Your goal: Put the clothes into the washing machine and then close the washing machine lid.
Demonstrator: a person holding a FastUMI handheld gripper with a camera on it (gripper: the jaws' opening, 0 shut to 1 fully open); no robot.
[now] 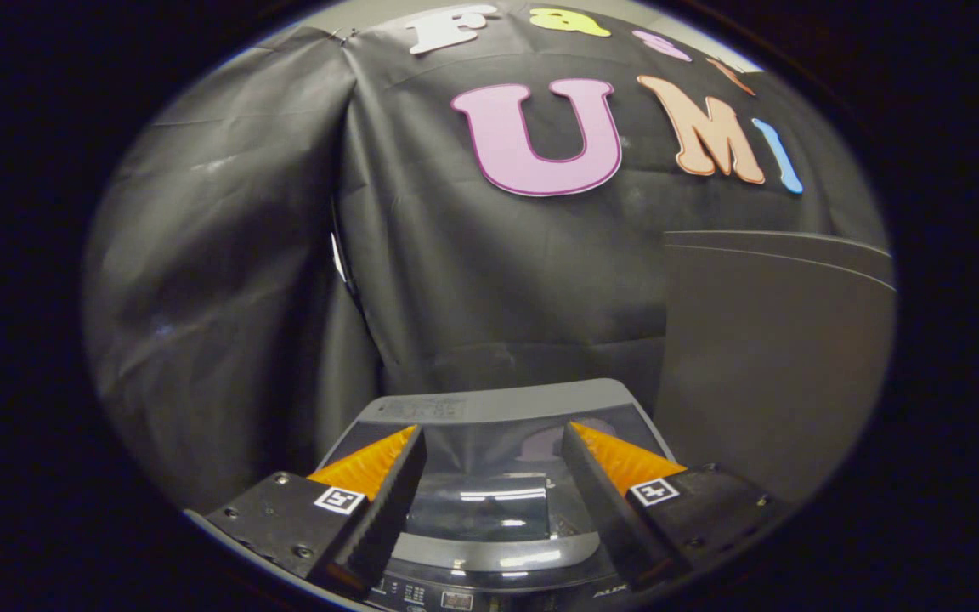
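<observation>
Washing-machine lid (489, 497) lay flat and closed below the gripper (494, 476), whose fingers stood apart and empty over it — a stiff, glossy, likely slippery panel, best lifted by its front lip (506, 557).

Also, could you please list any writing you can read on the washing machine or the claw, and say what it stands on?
Sticker at the back of the washing machine: print too blurred to read.
Control panel in front of the lid: markings too small to read.
Square tags on the open claw, whose fingers hover empty above the lid: patterns, no words.
Nothing there is legible.
</observation>
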